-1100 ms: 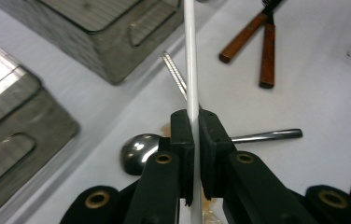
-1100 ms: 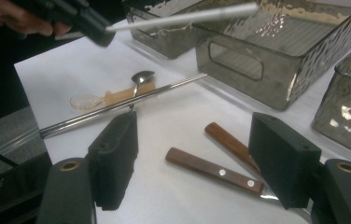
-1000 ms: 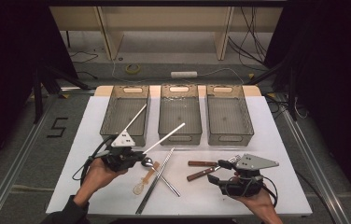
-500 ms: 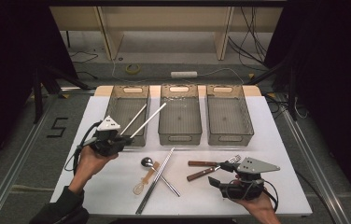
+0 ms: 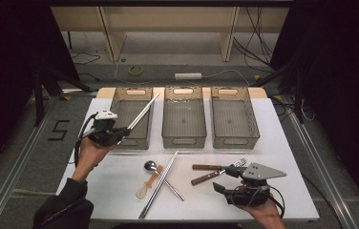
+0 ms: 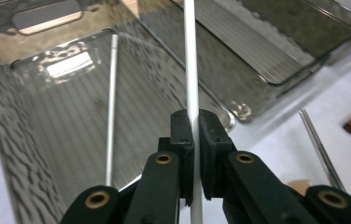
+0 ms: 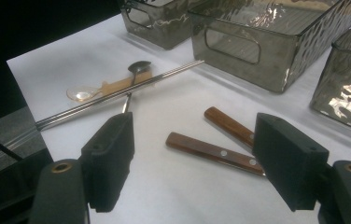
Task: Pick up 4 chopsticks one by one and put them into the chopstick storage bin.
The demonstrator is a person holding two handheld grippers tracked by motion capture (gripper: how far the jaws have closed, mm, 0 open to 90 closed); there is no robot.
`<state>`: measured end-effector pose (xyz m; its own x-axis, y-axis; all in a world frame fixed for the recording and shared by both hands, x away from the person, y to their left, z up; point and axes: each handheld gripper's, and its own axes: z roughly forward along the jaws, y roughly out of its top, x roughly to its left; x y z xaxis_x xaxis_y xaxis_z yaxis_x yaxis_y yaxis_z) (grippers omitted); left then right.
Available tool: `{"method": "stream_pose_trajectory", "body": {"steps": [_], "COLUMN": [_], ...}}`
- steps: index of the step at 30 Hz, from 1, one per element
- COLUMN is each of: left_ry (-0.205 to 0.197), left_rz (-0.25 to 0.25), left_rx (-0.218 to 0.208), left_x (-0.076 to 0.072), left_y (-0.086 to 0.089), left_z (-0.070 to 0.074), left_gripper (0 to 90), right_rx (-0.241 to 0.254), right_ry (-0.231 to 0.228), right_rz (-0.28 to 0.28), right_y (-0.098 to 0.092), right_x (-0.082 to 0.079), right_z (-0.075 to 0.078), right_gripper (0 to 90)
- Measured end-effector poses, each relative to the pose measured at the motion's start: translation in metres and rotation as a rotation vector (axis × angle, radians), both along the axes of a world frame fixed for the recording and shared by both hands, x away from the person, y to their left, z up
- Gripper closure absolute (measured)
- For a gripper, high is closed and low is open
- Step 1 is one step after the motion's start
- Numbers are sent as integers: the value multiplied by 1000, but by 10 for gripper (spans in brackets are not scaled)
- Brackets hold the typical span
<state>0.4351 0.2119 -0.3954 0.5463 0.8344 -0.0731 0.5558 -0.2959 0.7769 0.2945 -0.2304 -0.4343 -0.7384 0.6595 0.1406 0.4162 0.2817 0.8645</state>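
Observation:
My left gripper (image 5: 115, 136) (image 6: 196, 122) is shut on a white chopstick (image 5: 142, 113) (image 6: 190, 60), which slants up over the left bin (image 5: 132, 90) (image 6: 5, 140). A second white chopstick (image 6: 112, 102) lies inside that bin. My right gripper (image 5: 221, 179) (image 7: 194, 140) stands open low over the table's near right, nothing between its jaws. Just beyond it lie two wooden-handled utensils (image 5: 206, 167) (image 7: 211, 149).
A pair of metal chopsticks (image 5: 161, 183) (image 7: 117, 93), a metal spoon (image 5: 151, 166) (image 7: 138, 66) and a clear plastic spoon (image 5: 144, 188) (image 7: 89, 91) lie crossed at the table's near middle. The middle bin (image 5: 184, 141) and right bin (image 5: 235, 141) stand behind them.
My left hand has carried the white chopstick left and away from the table's middle, to over the left bin. The right gripper has stayed put.

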Motion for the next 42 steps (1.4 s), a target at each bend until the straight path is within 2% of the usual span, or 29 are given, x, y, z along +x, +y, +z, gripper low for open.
{"method": "stream_pose_trajectory", "body": {"steps": [7, 15, 22, 31, 35, 42], "left_ry": [20, 41, 70, 99, 95, 101], "left_rz": [59, 112, 128, 150, 167, 181], "left_rx": [13, 14, 41, 47, 28, 38], "left_x": [18, 36, 48, 59, 62, 66], "left_y": [8, 13, 13, 17, 20, 23], "left_z": [2, 0, -6, -13, -15, -18], "left_gripper": [851, 851, 851, 850, 850, 849], "right_rx": [23, 17, 22, 22, 24, 22], "right_ry": [12, 10, 11, 13, 14, 15], "right_rz": [2, 8, 11, 16, 21, 25], "right_y": [0, 0, 0, 0, 0, 0], "right_x": [1, 0, 0, -1, -1, -1], "right_z": [0, 0, 1, 1, 1, 1], "right_gripper": [309, 309, 310, 311, 312, 313]}}
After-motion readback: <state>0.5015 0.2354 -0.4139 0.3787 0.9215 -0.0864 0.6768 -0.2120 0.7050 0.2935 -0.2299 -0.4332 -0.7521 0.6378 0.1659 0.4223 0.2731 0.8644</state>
